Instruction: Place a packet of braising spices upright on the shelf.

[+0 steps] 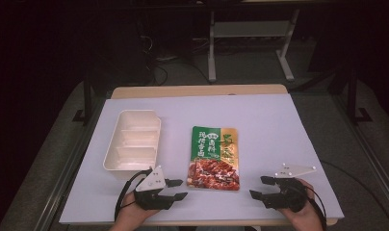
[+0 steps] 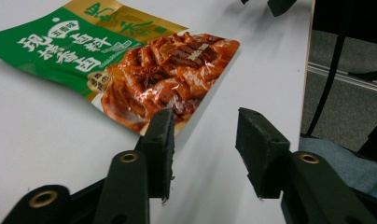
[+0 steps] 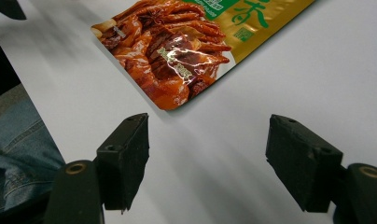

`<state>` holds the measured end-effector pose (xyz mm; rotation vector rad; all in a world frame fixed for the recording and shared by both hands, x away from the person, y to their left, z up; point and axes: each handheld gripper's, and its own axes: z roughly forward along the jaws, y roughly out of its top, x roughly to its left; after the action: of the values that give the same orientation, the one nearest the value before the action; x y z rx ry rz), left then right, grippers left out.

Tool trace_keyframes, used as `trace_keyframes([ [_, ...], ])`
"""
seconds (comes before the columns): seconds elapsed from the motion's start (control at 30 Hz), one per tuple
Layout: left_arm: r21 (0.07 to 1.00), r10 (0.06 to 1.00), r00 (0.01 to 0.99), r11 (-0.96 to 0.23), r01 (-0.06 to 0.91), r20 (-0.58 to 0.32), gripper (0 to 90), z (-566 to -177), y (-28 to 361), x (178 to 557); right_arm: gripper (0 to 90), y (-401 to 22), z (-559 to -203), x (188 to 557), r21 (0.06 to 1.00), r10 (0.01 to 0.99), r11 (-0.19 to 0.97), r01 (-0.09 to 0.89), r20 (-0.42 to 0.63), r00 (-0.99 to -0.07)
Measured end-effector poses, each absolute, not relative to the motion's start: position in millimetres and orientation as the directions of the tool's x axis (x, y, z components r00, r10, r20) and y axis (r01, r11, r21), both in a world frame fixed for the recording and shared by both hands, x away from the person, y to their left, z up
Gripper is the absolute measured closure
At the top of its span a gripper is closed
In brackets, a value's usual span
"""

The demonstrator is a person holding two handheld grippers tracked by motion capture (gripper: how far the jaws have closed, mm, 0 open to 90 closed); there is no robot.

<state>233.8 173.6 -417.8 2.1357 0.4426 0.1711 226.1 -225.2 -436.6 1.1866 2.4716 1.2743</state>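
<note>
**A flat, glossy food pouch waiting between two grippers**

The pouch lies flat on the white table, to the right of the white divided tray and well apart from it, its picture end toward the person. It looks light and thin, with a soft, crinkly foil skin that will bend and sag if lifted by one point, and the shiny surface is likely slippery. My judgement is that the sealed edge or a near corner is the best place to pinch, since the flat middle offers nothing to grab.

The left gripper sits just beside the pouch's near left corner, jaws partly parted and holding nothing. The right gripper rests off the pouch's near right corner, jaws wide and holding nothing.
</note>
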Motion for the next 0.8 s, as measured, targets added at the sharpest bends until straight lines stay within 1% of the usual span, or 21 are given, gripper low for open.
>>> trace_keyframes([
  [0.03, 0.815, 0.372, 0.927, -0.523, 0.252, -0.048, 61.4, -417.0, 168.1, 238.2, 29.1, -225.2, -436.7, 226.0, 0.733, 0.688, 0.339, 0.59, 0.234, -0.687],
  [0.13, 0.806, 0.37, 0.928, -0.533, 0.256, -0.05, 64.0, -416.8, 162.2, 243.3, 29.1, -224.9, -436.7, 225.4, 0.729, 0.688, 0.343, 0.592, 0.234, -0.687],
  [0.2, 0.797, 0.374, 0.926, -0.541, 0.269, -0.058, 68.2, -417.0, 153.9, 249.4, 29.1, -225.0, -437.1, 224.8, 0.726, 0.689, 0.343, 0.595, 0.236, -0.686],
  [0.33, 0.783, 0.368, 0.929, -0.562, 0.265, -0.05, 75.8, -416.6, 143.7, 254.7, 29.1, -225.3, -437.3, 224.5, 0.731, 0.685, 0.344, 0.589, 0.233, -0.69],
  [0.43, 0.769, 0.366, 0.93, -0.589, 0.248, -0.02, 79.4, -416.7, 135.8, 260.9, 29.1, -225.3, -436.5, 224.5, 0.734, 0.682, 0.345, 0.585, 0.232, -0.693],
  [0.53, 0.758, 0.371, 0.928, -0.602, 0.253, -0.015, 81.6, -417.6, 132.0, 265.3, 29.1, -224.7, -435.8, 224.1, 0.734, 0.682, 0.344, 0.585, 0.233, -0.693],
  [0.57, 0.751, 0.375, 0.927, -0.609, 0.258, -0.014, 83.7, -418.7, 129.3, 270.0, 29.1, -224.2, -435.6, 224.5, 0.74, 0.678, 0.347, 0.576, 0.226, -0.699],
  [0.67, 0.744, 0.381, 0.925, -0.614, 0.264, -0.013, 87.2, -420.3, 126.9, 275.1, 29.0, -223.8, -435.5, 224.6, 0.738, 0.678, 0.345, 0.581, 0.231, -0.697],
  [0.7, 0.727, 0.385, 0.922, -0.626, 0.283, -0.027, 87.9, -421.2, 124.7, 280.7, 29.0, -223.9, -435.5, 224.8, 0.737, 0.678, 0.345, 0.581, 0.232, -0.697],
  [0.8, 0.725, 0.391, 0.92, -0.621, 0.297, -0.043, 89.8, -421.9, 121.0, 285.9, 28.9, -224.8, -435.4, 226.3, 0.737, 0.68, 0.343, 0.582, 0.233, -0.695],
])
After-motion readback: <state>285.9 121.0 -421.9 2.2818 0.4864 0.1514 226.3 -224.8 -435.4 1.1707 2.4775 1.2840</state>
